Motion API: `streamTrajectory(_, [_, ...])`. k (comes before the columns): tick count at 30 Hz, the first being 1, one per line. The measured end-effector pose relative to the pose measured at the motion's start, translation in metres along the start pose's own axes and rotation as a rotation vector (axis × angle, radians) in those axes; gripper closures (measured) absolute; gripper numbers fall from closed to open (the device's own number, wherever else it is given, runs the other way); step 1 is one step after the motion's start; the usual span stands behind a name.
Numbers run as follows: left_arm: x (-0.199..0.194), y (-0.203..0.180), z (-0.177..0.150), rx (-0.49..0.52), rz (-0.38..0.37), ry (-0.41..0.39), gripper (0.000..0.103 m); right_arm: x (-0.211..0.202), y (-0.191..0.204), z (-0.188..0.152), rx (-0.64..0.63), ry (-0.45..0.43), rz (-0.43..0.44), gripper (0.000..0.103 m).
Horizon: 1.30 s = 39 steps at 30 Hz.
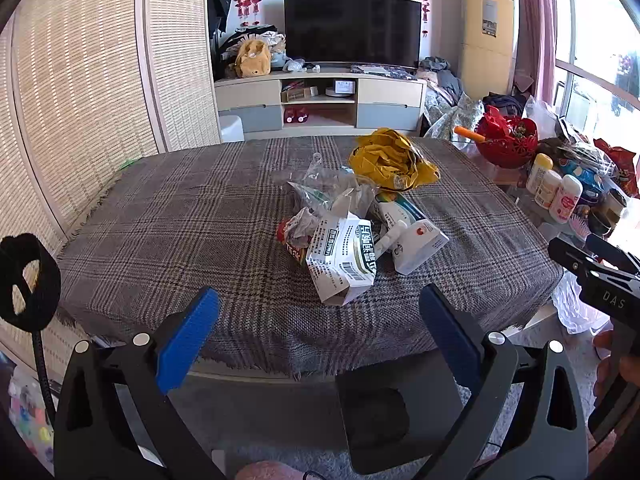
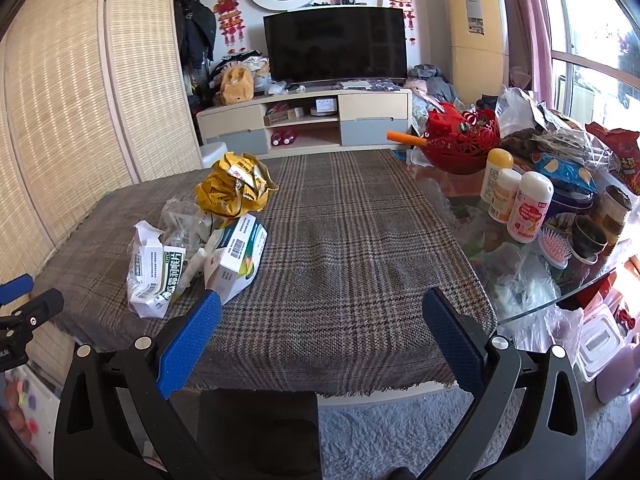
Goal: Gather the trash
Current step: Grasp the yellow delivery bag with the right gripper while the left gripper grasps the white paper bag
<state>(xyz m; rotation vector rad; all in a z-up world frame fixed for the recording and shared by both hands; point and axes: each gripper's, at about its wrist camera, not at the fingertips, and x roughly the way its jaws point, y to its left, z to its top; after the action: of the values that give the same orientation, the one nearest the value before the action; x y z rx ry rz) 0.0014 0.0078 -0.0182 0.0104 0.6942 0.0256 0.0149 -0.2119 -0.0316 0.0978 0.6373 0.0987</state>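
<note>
A heap of trash lies on the plaid cloth of the table (image 1: 180, 208). It holds a crushed white medicine box with green print (image 1: 344, 260), a white and blue box (image 1: 412, 232), a crumpled yellow wrapper (image 1: 390, 160), clear plastic (image 1: 324, 188) and a crumpled red packet (image 1: 294, 236). My left gripper (image 1: 320, 316) is open and empty, short of the table's front edge, in line with the heap. My right gripper (image 2: 322, 320) is open and empty, right of the heap; the same boxes (image 2: 156, 276) (image 2: 236, 256) and yellow wrapper (image 2: 234, 186) lie to its left.
The glass table top to the right carries a red basket (image 2: 460, 140), bottles (image 2: 528, 208), a pink hairbrush (image 2: 554, 248), cups and snack bags. A black chair back (image 2: 260, 432) stands under the front edge. A reed screen (image 1: 80, 100) stands left, a TV cabinet (image 1: 320, 96) behind.
</note>
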Motion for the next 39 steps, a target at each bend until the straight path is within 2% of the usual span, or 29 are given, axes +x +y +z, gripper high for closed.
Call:
streamTrajectory(5, [0.010,0.012,-0.009,-0.001,-0.008,0.037,0.008,0.004,-0.003,0.000,0.017,0.020,0.000,0.002])
streamTrajectory(9, [0.018,0.024,-0.013,-0.017,-0.069,0.064,0.008,0.012,-0.006,-0.002,0.035,0.050,0.006,0.002])
streamTrajectory(13, [0.030,0.028,-0.006,0.009,-0.076,0.071,0.008,0.029,-0.006,0.002,0.077,0.104,0.050,0.002])
streamTrajectory(17, [0.049,0.030,0.004,-0.001,-0.143,0.101,0.008,0.046,0.006,0.024,0.088,0.128,0.094,0.002])
streamTrajectory(22, [0.083,0.027,0.010,-0.003,-0.197,0.187,0.008,0.073,0.021,0.064,0.080,0.138,0.166,0.002])
streamTrajectory(28, [0.110,0.018,0.023,0.013,-0.191,0.231,0.008,0.116,0.040,0.103,0.044,0.197,0.176,0.002])
streamTrajectory(31, [0.120,0.013,0.028,0.025,-0.176,0.247,0.008,0.134,0.055,0.117,0.044,0.215,0.211,0.002])
streamTrajectory(35, [0.130,0.010,0.030,0.030,-0.167,0.268,0.008,0.162,0.077,0.128,0.018,0.248,0.213,0.002])
streamTrajectory(39, [0.139,0.007,0.028,0.047,-0.177,0.284,0.008,0.190,0.081,0.130,0.025,0.285,0.224,0.003])
